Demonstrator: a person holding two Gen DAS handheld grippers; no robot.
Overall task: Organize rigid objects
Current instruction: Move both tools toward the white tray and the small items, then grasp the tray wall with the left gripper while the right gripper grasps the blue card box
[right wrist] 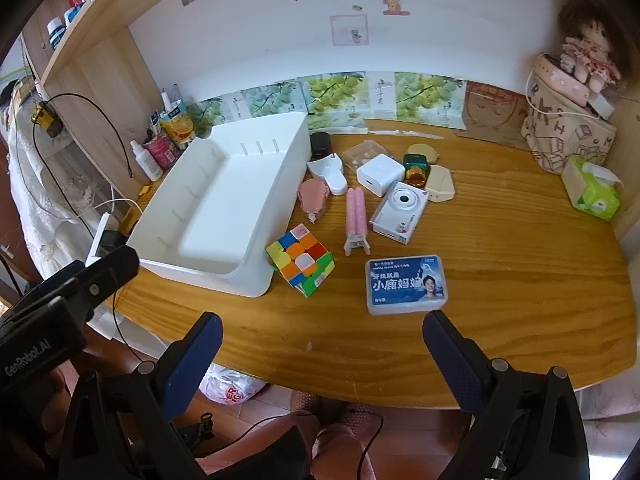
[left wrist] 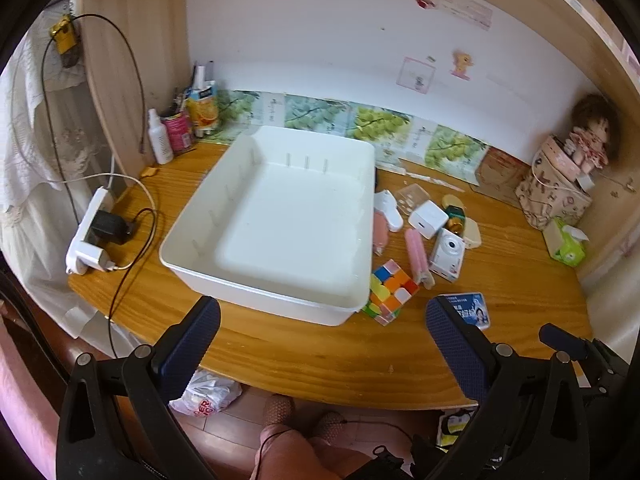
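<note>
**Inspector:** Report your jaws and the bin.

**Operator:** Both sets of my jaws stand wide and hold nothing. My left gripper [left wrist: 322, 332] hovers over the near edge of the worktop [left wrist: 280, 344], and the white bin [left wrist: 276, 220] lies straight ahead of it, its near wall just beyond the fingertips. My right gripper [right wrist: 322, 348] also hangs over the near edge; from there the bin sits ahead and to the left.

**Inspector:** Condition of the bin?

**Operator:** Rectangular, white plastic, open top, bare inside, with short ribs along its left and far inner walls. Its long axis runs away from me toward the back wall.

**Inspector:** Items to the right of the bin?

**Operator:** A puzzle cube [right wrist: 300, 260] touches the bin's near right corner, standing tilted on an edge, with mixed colour faces. Further right lies a blue flat box [right wrist: 406, 285] with printed text, directly ahead of my right jaws, long side across my view. Beyond the cube, a pink clip [right wrist: 356, 216] lies with its long axis pointing away from me, just beside a white toy camera [right wrist: 398, 212], lens up. Behind these are a white charger cube [right wrist: 380, 174], a pink tape dispenser [right wrist: 314, 196] near the bin's right wall, and a white holder [right wrist: 330, 172].

**Inspector:** Contact with any item?

**Operator:** None; both jaws are apart from everything.
</note>
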